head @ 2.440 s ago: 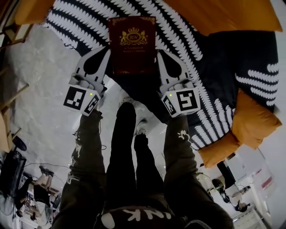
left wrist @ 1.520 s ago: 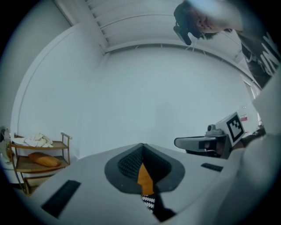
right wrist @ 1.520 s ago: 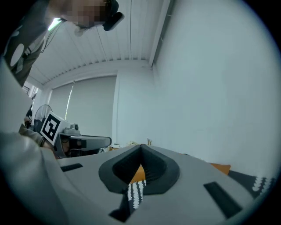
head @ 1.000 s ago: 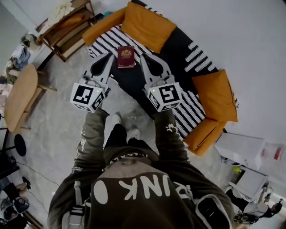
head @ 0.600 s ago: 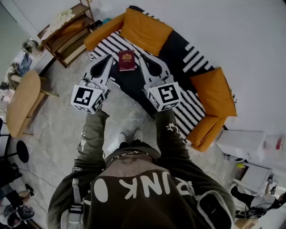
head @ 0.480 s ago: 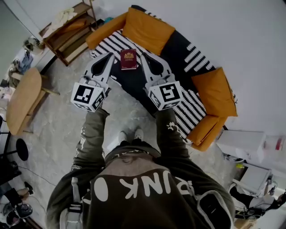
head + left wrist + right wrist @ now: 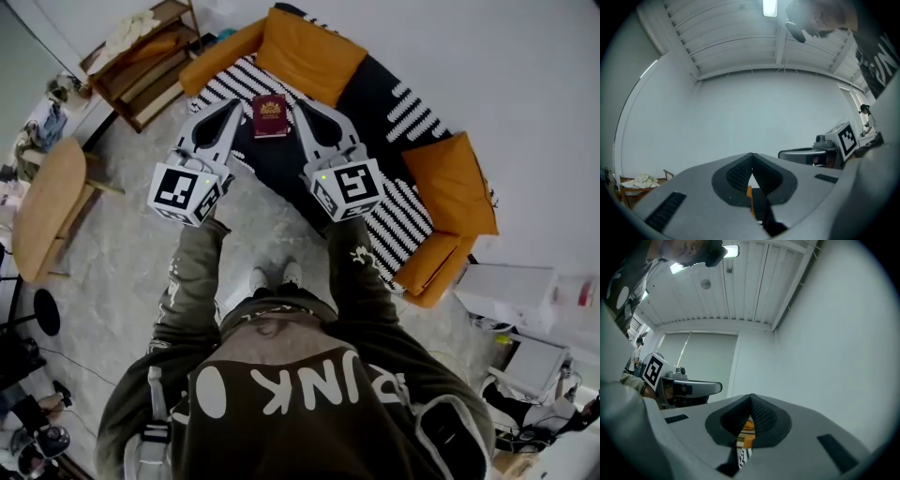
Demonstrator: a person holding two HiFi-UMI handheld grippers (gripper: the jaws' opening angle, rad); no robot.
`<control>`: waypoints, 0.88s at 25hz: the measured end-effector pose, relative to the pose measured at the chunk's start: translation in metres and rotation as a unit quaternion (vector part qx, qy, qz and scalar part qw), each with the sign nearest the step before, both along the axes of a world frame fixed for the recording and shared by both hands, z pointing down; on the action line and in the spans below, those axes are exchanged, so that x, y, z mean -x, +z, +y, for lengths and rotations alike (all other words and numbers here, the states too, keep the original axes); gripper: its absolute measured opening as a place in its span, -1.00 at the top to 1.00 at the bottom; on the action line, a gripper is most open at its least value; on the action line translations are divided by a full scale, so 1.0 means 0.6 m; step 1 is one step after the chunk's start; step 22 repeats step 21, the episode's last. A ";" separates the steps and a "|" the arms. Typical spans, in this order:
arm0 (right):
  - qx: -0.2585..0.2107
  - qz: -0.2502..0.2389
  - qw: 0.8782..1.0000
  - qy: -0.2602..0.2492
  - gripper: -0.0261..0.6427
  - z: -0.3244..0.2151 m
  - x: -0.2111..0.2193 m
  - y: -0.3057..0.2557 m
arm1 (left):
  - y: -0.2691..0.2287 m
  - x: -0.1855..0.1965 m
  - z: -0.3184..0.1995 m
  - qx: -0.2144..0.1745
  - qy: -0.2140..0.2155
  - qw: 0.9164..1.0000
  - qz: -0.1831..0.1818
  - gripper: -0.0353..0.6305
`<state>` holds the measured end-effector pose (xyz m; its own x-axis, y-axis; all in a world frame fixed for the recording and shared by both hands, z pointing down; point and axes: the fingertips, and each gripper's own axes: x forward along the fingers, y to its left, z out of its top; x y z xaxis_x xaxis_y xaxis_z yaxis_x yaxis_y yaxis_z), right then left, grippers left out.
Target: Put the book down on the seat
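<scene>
Nearest the head camera is the person's brown jumper (image 7: 281,394) with white letters, and just past it two pale shoes (image 7: 274,277) stand on the grey floor (image 7: 131,272). Both sleeves reach forward. The left hand-held gripper (image 7: 232,105) is clenched, its jaws tip to tip with nothing between them (in its own view the ribbed pads (image 7: 738,173) meet at a point). That view looks out at a bare white wall (image 7: 740,108). The right hand-held gripper (image 7: 301,106) is likewise clenched and empty, its pads (image 7: 761,416) closing to a point before another white wall. Each gripper view shows the other gripper's marker cube off to one side. In the head view the book (image 7: 270,115) shows between the two tips. It is dark red with a gold crest, lies flat and face up on the seat (image 7: 272,164), and neither gripper holds it. The seat belongs to an orange sofa (image 7: 422,267) under a black cover with white stripes. One orange cushion (image 7: 305,52) leans at the back just beyond the book, and a second cushion (image 7: 457,183) sits well off to the right. To the left a round table (image 7: 42,206) stands on the floor, and farther off a wooden shelf (image 7: 141,56) stands beside the sofa's end.
</scene>
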<state>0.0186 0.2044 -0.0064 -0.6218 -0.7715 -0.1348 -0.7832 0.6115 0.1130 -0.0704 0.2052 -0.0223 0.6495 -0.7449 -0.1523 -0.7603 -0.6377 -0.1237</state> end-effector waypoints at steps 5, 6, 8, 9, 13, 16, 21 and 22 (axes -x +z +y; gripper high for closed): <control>-0.003 -0.001 1.000 -0.002 0.90 0.001 -0.002 -0.005 | -0.003 -0.005 0.001 -0.002 0.000 1.000 0.000 0.88; -0.004 -0.001 1.000 -0.002 0.89 0.001 -0.004 -0.005 | -0.004 -0.007 0.000 -0.003 0.000 1.000 0.000 0.88; -0.006 -0.001 1.000 -0.003 0.90 0.001 -0.005 -0.006 | -0.005 -0.008 0.000 -0.004 0.000 1.000 0.001 0.88; -0.006 -0.001 1.000 -0.004 0.90 0.001 -0.005 -0.007 | -0.006 -0.009 0.000 -0.005 -0.001 1.000 0.001 0.88; -0.007 -0.002 1.000 -0.006 0.90 0.001 -0.007 -0.011 | -0.009 -0.010 0.000 -0.006 -0.003 1.000 0.000 0.88; -0.008 -0.003 1.000 -0.008 0.89 0.002 -0.006 -0.010 | -0.007 -0.011 0.003 -0.006 -0.004 1.000 0.000 0.88; -0.008 -0.004 1.000 -0.010 0.90 0.008 -0.010 -0.004 | -0.001 -0.015 0.008 -0.008 -0.006 1.000 -0.002 0.88; -0.008 -0.004 1.000 -0.010 0.90 0.008 -0.010 -0.004 | -0.001 -0.015 0.008 -0.008 -0.006 1.000 -0.002 0.88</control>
